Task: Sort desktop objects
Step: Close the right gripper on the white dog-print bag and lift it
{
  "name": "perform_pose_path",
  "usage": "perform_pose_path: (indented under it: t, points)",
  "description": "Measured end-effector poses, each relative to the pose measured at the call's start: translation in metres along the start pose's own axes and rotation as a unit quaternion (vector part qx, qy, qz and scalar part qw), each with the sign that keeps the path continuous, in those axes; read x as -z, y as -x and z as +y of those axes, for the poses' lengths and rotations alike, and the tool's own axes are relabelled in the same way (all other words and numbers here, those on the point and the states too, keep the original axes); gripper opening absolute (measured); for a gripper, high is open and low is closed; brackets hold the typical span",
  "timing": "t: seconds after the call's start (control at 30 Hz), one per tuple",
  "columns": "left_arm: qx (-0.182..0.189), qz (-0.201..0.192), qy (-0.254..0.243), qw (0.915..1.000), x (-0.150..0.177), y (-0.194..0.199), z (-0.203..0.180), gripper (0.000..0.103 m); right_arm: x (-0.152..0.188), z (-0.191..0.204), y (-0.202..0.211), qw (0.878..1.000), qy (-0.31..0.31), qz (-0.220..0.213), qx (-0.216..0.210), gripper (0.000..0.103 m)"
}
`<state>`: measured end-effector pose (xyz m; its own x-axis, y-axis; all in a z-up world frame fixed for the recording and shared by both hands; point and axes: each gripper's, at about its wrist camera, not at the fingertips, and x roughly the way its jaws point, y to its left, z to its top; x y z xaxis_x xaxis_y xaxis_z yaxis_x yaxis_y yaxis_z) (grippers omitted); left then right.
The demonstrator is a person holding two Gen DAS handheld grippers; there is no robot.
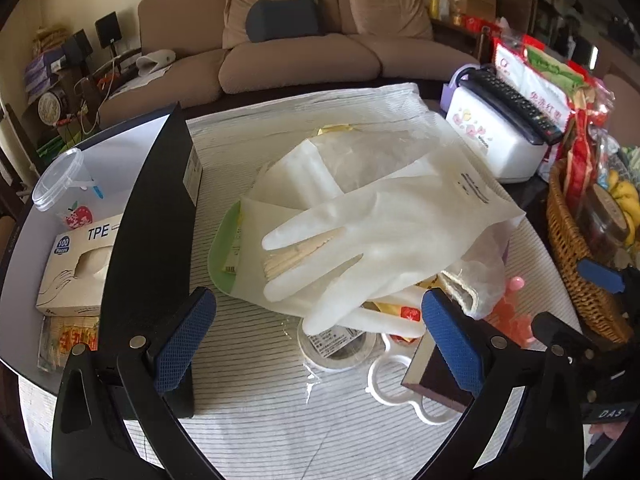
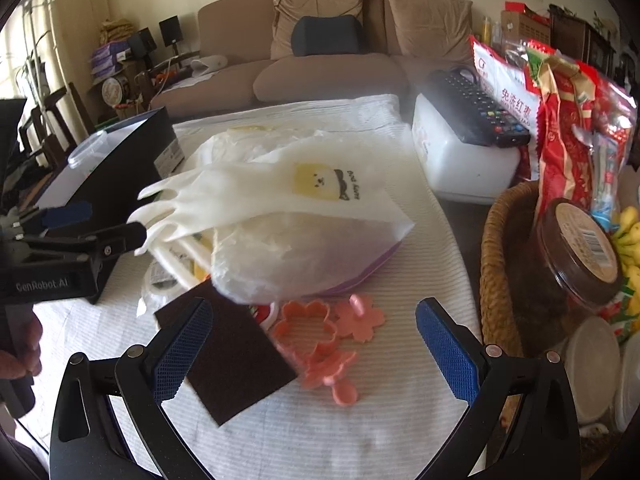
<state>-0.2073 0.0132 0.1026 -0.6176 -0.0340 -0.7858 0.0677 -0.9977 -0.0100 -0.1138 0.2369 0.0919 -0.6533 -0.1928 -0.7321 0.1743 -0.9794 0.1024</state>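
The fingers of both grippers, left gripper (image 1: 320, 336) and right gripper (image 2: 314, 344), are spread wide and grasp nothing, probably ready to sort the translucent white rubber glove (image 1: 384, 232) and the pink flower-shaped plastic cutters (image 2: 324, 336).

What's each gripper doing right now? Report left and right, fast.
Left gripper: open, holding nothing, above the white glove and tape roll.
Right gripper: open, holding nothing, above the pink flower cutters.

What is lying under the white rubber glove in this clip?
Under the white rubber glove show wooden sticks, a green tray, crumpled plastic bags and, at its fingertips, a tape roll. Whatever lies beneath the palm and cuff is covered.
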Motion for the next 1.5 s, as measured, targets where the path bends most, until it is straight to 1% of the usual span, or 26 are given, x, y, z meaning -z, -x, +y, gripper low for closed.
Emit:
perform_pose_path:
  t: [0.17,0.23,0.33,0.43,0.5,0.6,0.63,0.67,0.7,0.73,0.77,0.8,0.83,0.87,0.93,0.97,1.03,1.1,1.23,1.37,1.5]
  points:
    - [0.004,0.005,0.005,1.0,-0.002,-0.022,-0.003,0.103,-0.022,-0.024,-0.028,1.0,-0.011,0.004,-0.011,0.103]
    - [0.016,0.011,0.005,0.9998,0.0,-0.03,-0.003,0.103,-0.029,-0.032,-0.04,1.0,-0.012,0.011,-0.013,0.103]
    - [0.037,0.014,0.006,0.9992,0.004,-0.037,-0.002,0.103,-0.035,-0.039,-0.054,1.0,-0.005,0.019,-0.017,0.097]
    - [0.038,0.016,0.002,0.9992,0.005,-0.043,-0.001,0.103,-0.04,-0.042,-0.065,1.0,0.017,0.021,-0.009,0.095]
    - [0.036,0.024,0.001,0.9991,0.003,-0.049,-0.002,0.103,-0.042,-0.043,-0.074,0.999,0.035,0.033,-0.011,0.093]
    - [0.018,0.025,0.0,0.9995,0.001,-0.054,-0.005,0.099,-0.044,-0.041,-0.083,0.998,0.052,0.039,-0.009,0.086]
    - [0.017,0.023,0.0,0.9996,0.0,-0.055,-0.007,0.097,-0.045,-0.041,-0.084,0.998,0.053,0.041,-0.013,0.08]
    - [0.018,0.021,0.0,0.9996,-0.001,-0.055,-0.008,0.091,-0.045,-0.04,-0.085,0.998,0.053,0.042,-0.015,0.076]
    - [0.02,0.022,0.002,0.9996,-0.001,-0.056,-0.009,0.083,-0.045,-0.04,-0.086,0.998,0.054,0.04,-0.015,0.071]
    - [0.019,0.023,0.006,0.9995,-0.002,-0.057,-0.009,0.077,-0.045,-0.039,-0.085,0.998,0.055,0.037,-0.015,0.053]
    - [0.022,0.024,0.011,0.9994,-0.002,-0.057,-0.008,0.075,-0.045,-0.038,-0.085,0.998,0.056,0.034,-0.015,0.037]
    - [0.027,0.025,0.017,0.9992,-0.003,-0.057,-0.007,0.071,-0.046,-0.038,-0.084,0.998,0.055,0.03,-0.014,0.028]
    - [0.03,0.027,0.022,0.9989,-0.003,-0.057,-0.006,0.066,-0.046,-0.038,-0.083,0.998,0.055,0.027,-0.009,0.014]
    - [0.033,0.026,0.028,0.9987,-0.003,-0.057,-0.004,0.062,-0.046,-0.039,-0.081,0.998,0.053,0.023,-0.009,0.012]
    - [0.037,0.024,0.04,0.9982,-0.003,-0.054,0.002,0.041,-0.046,-0.042,-0.075,0.999,0.045,0.01,-0.013,0.009]
    - [0.039,0.023,0.046,0.9979,-0.003,-0.052,0.005,0.038,-0.046,-0.043,-0.071,0.999,0.043,0.003,-0.011,0.008]
    - [0.045,0.025,0.056,0.9971,-0.003,-0.049,0.01,0.022,-0.046,-0.043,-0.064,0.999,0.041,-0.008,-0.007,0.006]
    - [0.045,0.028,0.061,0.9968,-0.004,-0.046,0.014,0.015,-0.045,-0.041,-0.058,0.999,0.041,-0.013,-0.003,0.005]
    - [0.047,0.02,0.069,0.9963,-0.006,-0.032,0.017,0.013,-0.048,-0.036,-0.04,0.999,0.044,-0.03,0.008,0.004]
    - [0.048,0.006,0.064,0.9967,-0.009,-0.013,0.014,0.012,-0.056,-0.027,-0.018,0.998,0.053,-0.043,0.01,0.004]
    - [0.058,-0.009,0.06,0.9965,-0.013,0.01,0.01,0.01,-0.062,-0.022,0.0,0.998,0.053,-0.044,0.01,0.004]
